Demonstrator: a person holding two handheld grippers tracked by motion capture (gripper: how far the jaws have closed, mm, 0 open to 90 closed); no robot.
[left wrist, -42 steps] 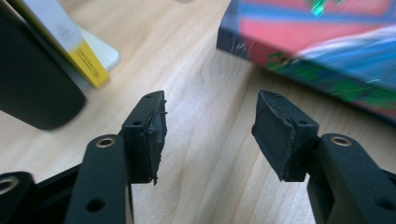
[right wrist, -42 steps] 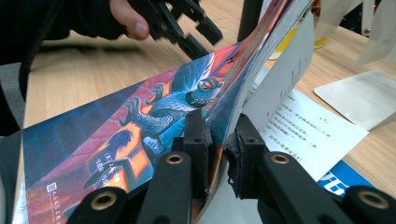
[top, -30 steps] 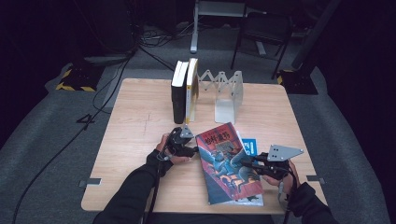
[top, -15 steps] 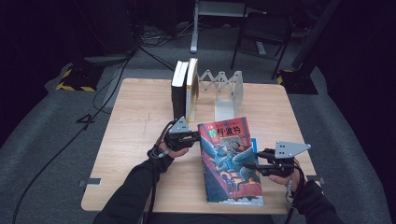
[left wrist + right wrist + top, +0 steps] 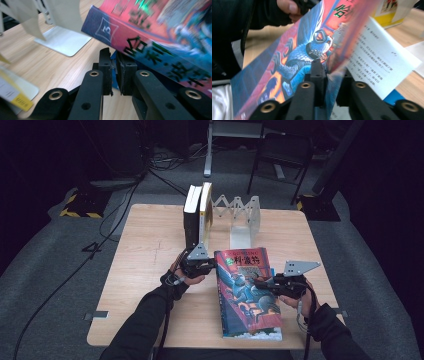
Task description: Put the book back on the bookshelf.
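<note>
A book with a colourful red and blue cover (image 5: 247, 292) is at the table's front right, its spine side raised off the wood. My left gripper (image 5: 214, 265) is shut on the thin blue edge of the book's lower cover near the spine (image 5: 150, 45); the pads of that left gripper (image 5: 113, 60) pinch it. My right gripper (image 5: 257, 282) holds the front cover from the right. Its jaws have just been closing, and the right gripper (image 5: 329, 72) is shut on the lifted cover (image 5: 294, 57), with a printed white page (image 5: 372, 50) showing beneath.
Two books (image 5: 197, 215) stand upright at the back of the wooden table (image 5: 145, 250), beside a white expanding book rack (image 5: 240, 215) whose base plate (image 5: 62, 40) lies close to my left gripper. A black chair (image 5: 282, 155) stands behind the table.
The book has turned from slanted to nearly straight and its spine side has risen. The left jaws have closed on its edge. The right gripper has shifted right with the cover.
</note>
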